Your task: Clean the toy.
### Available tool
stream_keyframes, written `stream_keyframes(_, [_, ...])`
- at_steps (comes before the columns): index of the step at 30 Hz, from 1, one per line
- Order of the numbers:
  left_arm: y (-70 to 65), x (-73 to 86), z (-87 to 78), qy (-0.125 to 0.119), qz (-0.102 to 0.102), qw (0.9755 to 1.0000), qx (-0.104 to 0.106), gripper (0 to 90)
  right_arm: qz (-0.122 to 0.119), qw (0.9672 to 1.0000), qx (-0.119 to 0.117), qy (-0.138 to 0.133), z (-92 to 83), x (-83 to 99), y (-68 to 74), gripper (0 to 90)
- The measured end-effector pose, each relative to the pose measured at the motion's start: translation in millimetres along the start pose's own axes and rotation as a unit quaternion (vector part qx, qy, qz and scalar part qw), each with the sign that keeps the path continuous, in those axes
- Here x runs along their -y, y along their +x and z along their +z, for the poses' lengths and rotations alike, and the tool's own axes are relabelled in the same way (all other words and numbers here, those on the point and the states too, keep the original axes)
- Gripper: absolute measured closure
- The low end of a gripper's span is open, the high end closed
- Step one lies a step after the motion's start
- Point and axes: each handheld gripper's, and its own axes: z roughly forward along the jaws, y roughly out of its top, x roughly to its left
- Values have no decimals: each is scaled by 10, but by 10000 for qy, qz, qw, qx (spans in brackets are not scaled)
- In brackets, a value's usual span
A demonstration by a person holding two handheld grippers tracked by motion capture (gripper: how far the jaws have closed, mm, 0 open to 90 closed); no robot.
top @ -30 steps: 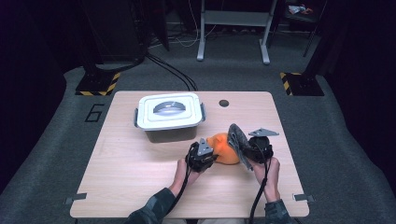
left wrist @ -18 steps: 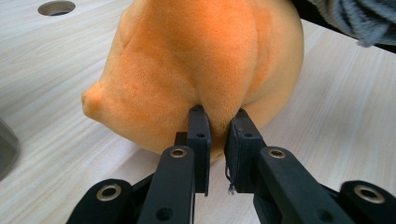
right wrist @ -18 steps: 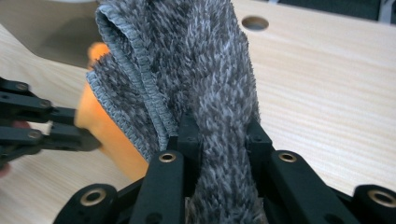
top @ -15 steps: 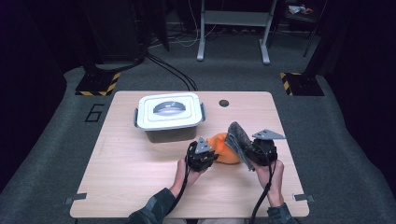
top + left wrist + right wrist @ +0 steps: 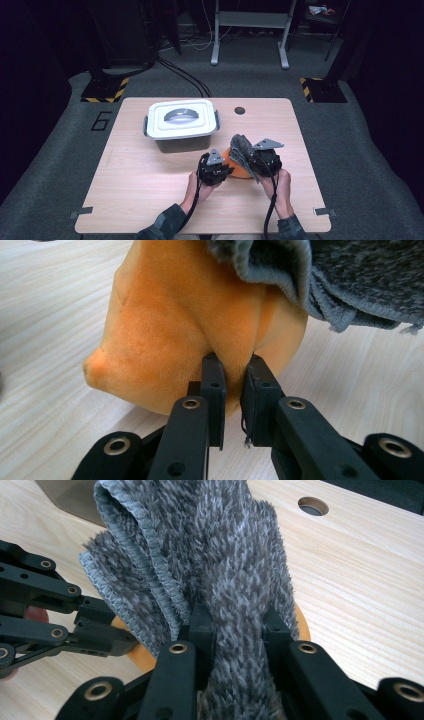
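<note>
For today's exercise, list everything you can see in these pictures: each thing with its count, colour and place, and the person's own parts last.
Table: one, light wood, centre of the high view.
Cable hole: one, dark, far edge of the table.
Storage box: one, grey with a white lid, far left of centre on the table.
Plush cushion: one, orange, near the table's middle, pinched by the left gripper.
Fuzzy cloth: one, grey, draped over the cushion, clamped by the right gripper.
Floor number: one, dark, left of the table.
Left gripper: one, black, jaws shut on the cushion.
Right gripper: one, black, jaws shut on the cloth.
Hands: two, near edge.
</note>
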Motion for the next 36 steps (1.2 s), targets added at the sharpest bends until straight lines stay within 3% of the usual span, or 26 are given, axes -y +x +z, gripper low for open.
stream_keyframes(8, [11,3,13,-17,-9,10000,-11,810,11,9999,97,48,6,26,-82,742])
stream_keyframes(10, [14,4,14,-21,-23,10000,8,809,120,9997,219,77,9,63,-136,742])
stream_keyframes(18, [17,14,20,-31,-35,10000,7,808,410,9986,313,149,40,179,-332,741])
stream_keyframes(23, [30,20,26,-7,-21,10000,22,806,731,9955,349,484,121,290,-514,741])
stream_keyframes(29, [31,18,30,8,-37,10000,6,806,889,9926,419,707,239,413,-615,742])
stream_keyframes(31, [26,22,29,11,-21,10000,-23,805,983,9905,353,894,332,495,-658,742])
stream_keyframes(36, [25,27,32,11,-34,10000,-25,805,1031,9893,255,1000,420,596,-709,743])
